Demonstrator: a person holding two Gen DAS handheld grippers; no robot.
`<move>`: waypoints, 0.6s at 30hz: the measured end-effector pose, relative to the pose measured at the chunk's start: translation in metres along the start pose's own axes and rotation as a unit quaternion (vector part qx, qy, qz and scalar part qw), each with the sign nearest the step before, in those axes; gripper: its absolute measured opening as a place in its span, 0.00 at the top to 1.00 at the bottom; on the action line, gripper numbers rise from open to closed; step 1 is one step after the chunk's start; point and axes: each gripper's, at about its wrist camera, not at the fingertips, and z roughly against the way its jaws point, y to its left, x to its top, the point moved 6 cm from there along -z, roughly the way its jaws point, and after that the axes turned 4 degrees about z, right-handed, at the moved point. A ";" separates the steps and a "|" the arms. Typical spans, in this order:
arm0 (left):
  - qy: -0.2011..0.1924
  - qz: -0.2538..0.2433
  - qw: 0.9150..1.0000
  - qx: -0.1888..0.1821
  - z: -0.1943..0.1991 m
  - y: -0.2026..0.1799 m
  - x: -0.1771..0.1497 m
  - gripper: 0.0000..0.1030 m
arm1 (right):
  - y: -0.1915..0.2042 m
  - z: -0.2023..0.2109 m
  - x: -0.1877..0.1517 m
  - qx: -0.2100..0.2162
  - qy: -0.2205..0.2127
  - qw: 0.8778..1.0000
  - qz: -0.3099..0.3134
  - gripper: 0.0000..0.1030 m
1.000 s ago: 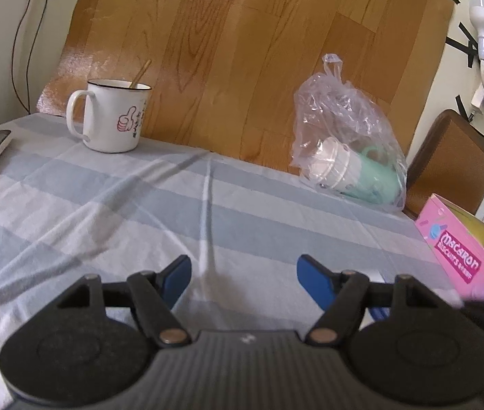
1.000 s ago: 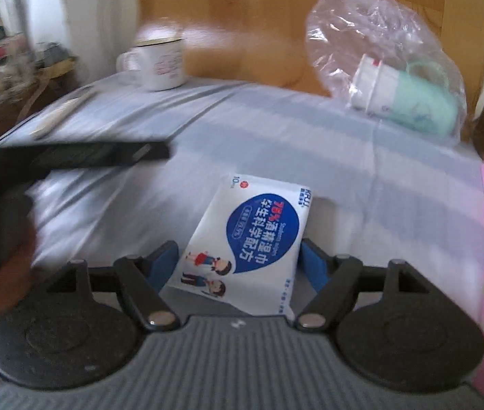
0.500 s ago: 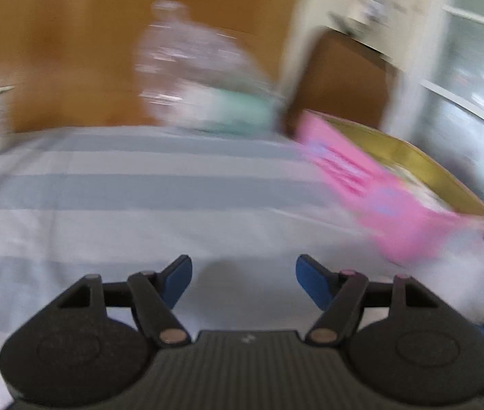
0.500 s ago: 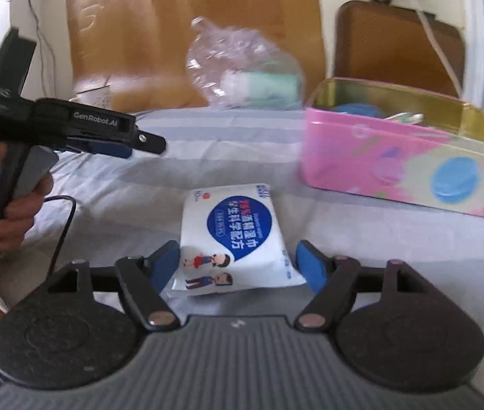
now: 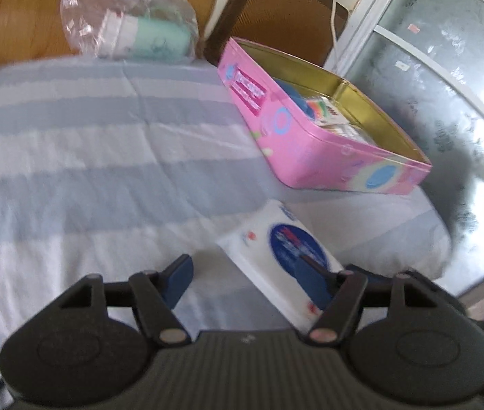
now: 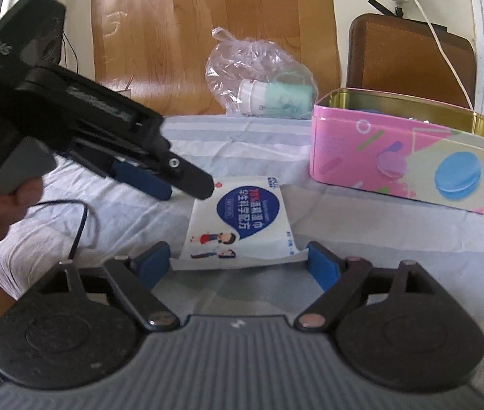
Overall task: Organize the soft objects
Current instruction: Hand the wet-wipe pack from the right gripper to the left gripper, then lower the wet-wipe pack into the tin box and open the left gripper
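Left wrist view: our left hand-held gripper (image 5: pixel 247 282) is spread wide and holds nothing; the wipes pack (image 5: pixel 278 251) lies flat on the striped cloth (image 5: pixel 105 157) of the desk, just short of the pink tin (image 5: pixel 313 143) on the tin's near side; the pack sits off-centre in the gripper's span, under the right-side finger, with the left-side finger over bare cloth; its long axis runs obliquely away from us toward the tin's near wall. The tin is open and already has items in it; the frame is blurred, so we cannot name them. A plastic bag with a mint cup (image 5: pixel 132 30) stands beyond the tin's far end.

Right wrist view: our right hand-held gripper (image 6: pixel 238 266) is also wide open and empty; the pack (image 6: pixel 242 222) lies just ahead, centred between the fingertips, its near edge about level with them, long axis pointing straight out along the fingers; the tin (image 6: pixel 412 160) stands beyond the pack and to its right; the left hand-held gripper (image 6: pixel 173 184) hangs over the pack's far left corner; contact cannot be told.

Judgement: the right one is nearer and better aligned; closing across the pack's short width looks the easier grasp; the pack is soft and will probably buckle.
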 end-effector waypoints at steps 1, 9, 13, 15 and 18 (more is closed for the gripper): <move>0.007 0.010 1.000 -0.012 0.000 -0.002 -0.002 0.34 | 0.000 0.000 0.000 0.002 -0.003 1.000 0.000 0.14; -0.001 -0.005 1.000 -0.024 -0.015 -0.023 -0.003 0.50 | 0.005 0.002 0.006 -0.001 -0.033 0.999 0.011 0.22; -0.018 -0.003 0.999 -0.051 -0.003 -0.035 0.018 0.51 | -0.001 0.020 0.032 -0.025 -0.101 0.994 0.032 0.22; -0.043 -0.028 0.997 -0.054 0.005 -0.049 0.037 0.51 | -0.011 0.024 0.047 -0.039 -0.124 0.991 0.027 0.22; -0.075 -0.066 0.993 -0.062 0.006 -0.075 0.066 0.51 | -0.033 0.029 0.066 -0.070 -0.160 0.984 0.017 0.22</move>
